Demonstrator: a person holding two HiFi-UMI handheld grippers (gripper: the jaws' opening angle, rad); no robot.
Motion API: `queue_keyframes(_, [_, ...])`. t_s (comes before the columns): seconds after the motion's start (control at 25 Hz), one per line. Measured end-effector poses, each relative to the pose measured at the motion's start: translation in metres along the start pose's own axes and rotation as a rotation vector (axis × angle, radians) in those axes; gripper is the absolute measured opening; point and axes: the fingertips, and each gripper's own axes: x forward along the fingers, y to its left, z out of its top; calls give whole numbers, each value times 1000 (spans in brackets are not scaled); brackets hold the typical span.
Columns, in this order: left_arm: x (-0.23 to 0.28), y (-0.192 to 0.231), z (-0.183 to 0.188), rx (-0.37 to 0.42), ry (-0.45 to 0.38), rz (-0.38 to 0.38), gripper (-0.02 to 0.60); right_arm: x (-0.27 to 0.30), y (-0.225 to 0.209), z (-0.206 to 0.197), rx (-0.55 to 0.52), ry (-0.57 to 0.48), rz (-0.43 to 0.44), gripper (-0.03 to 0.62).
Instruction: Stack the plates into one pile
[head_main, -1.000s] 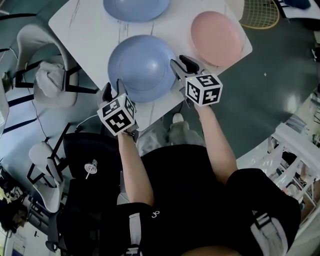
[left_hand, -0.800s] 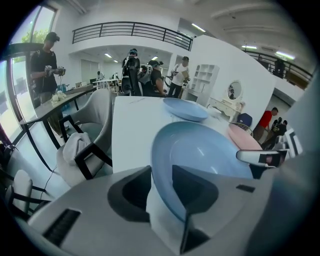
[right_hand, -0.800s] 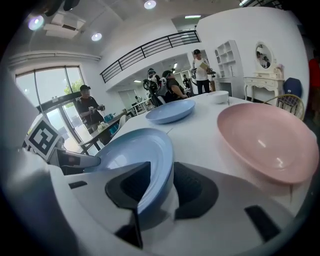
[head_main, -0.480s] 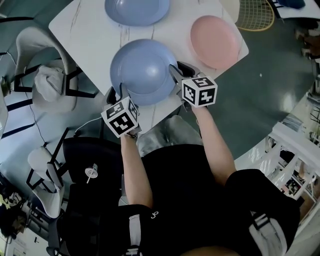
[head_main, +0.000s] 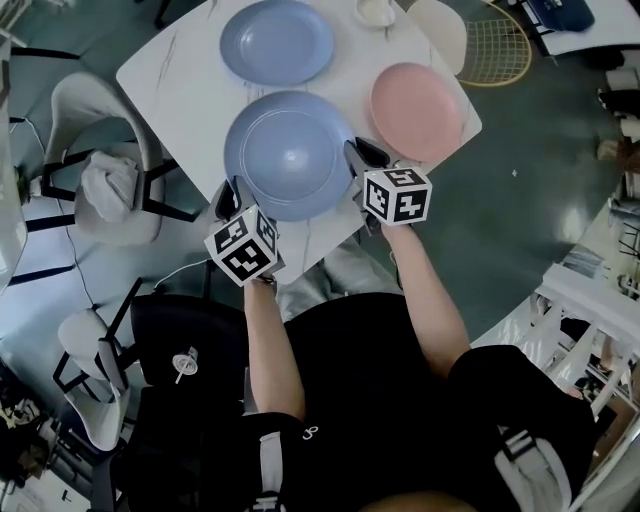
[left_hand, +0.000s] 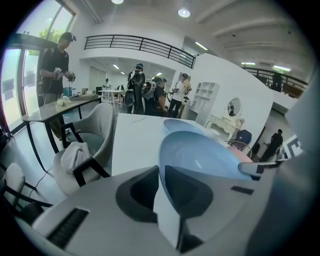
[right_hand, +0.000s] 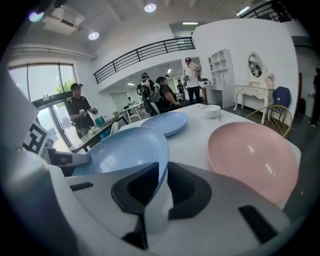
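Observation:
A large blue plate (head_main: 290, 152) lies on the white table (head_main: 180, 90) near its front edge. My left gripper (head_main: 232, 195) is at the plate's near-left rim and my right gripper (head_main: 360, 157) at its right rim. Both pairs of jaws are closing, with the rim pinched between them in the left gripper view (left_hand: 161, 172) and the right gripper view (right_hand: 162, 172). A smaller blue plate (head_main: 277, 40) sits farther back. A pink plate (head_main: 417, 97) lies to the right.
A small white bowl (head_main: 377, 10) stands at the table's far edge. A grey chair (head_main: 90, 130) with a cloth (head_main: 108, 185) on it is at the left, a gold wire chair (head_main: 500, 45) is at the far right, and a black chair (head_main: 170, 330) is beside the person.
Both grippers have slid inward onto the large blue plate's rim and their jaws have narrowed round it. The head view has tilted, and more of the far table shows.

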Motion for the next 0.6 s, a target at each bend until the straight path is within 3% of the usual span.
queue_keyframes(0.24, [7, -10, 21, -15, -21, 0, 52, 5, -8, 25, 10, -25, 25, 48])
queue_keyframes(0.6, [40, -16, 82, -73, -81, -7, 52, 49, -16, 87, -25, -47, 90, 52])
